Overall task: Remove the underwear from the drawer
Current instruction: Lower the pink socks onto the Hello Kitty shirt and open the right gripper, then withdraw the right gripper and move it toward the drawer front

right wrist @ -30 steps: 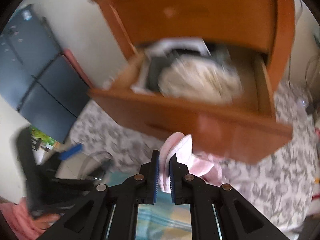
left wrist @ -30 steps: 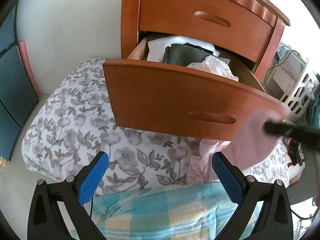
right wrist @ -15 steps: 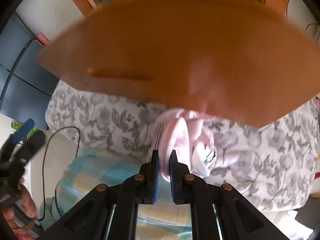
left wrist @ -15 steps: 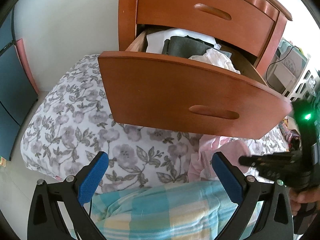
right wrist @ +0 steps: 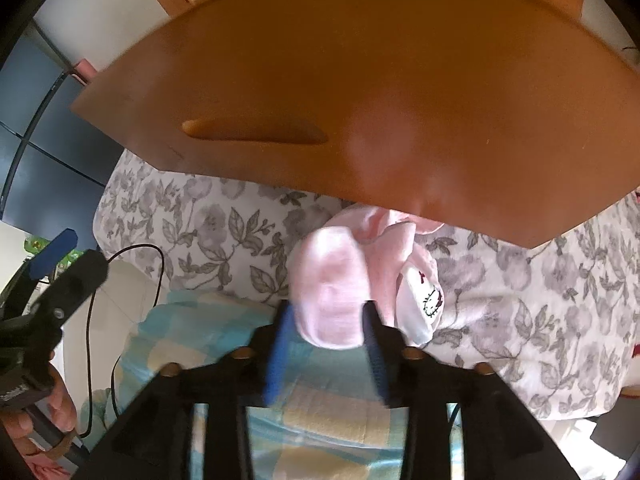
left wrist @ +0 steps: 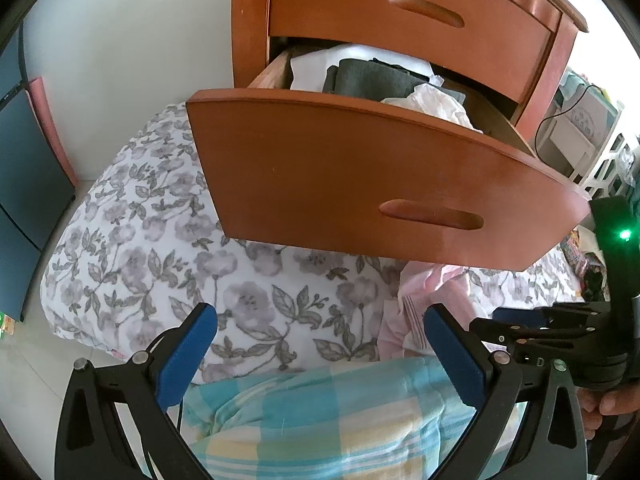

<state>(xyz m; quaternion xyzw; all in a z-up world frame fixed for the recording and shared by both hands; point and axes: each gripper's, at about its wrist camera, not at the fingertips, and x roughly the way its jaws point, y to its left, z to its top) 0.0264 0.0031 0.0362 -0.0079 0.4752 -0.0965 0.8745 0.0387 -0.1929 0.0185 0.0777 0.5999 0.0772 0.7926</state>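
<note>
One pink underwear [right wrist: 332,288] sits right between the pads of my right hand-held gripper [right wrist: 330,344], whose jaws have just been opening, on the bed [right wrist: 208,224] below the drawer [right wrist: 360,80], while my left hand-held gripper [left wrist: 320,354] waits wide open and empty beside it.

Pink underwear [right wrist: 332,292] on floral bed [left wrist: 160,240].

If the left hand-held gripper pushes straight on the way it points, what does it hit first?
Probably the floral bedding below the open drawer front. Its jaws stand open and empty, left hand-held gripper; depth is unclear.
</note>
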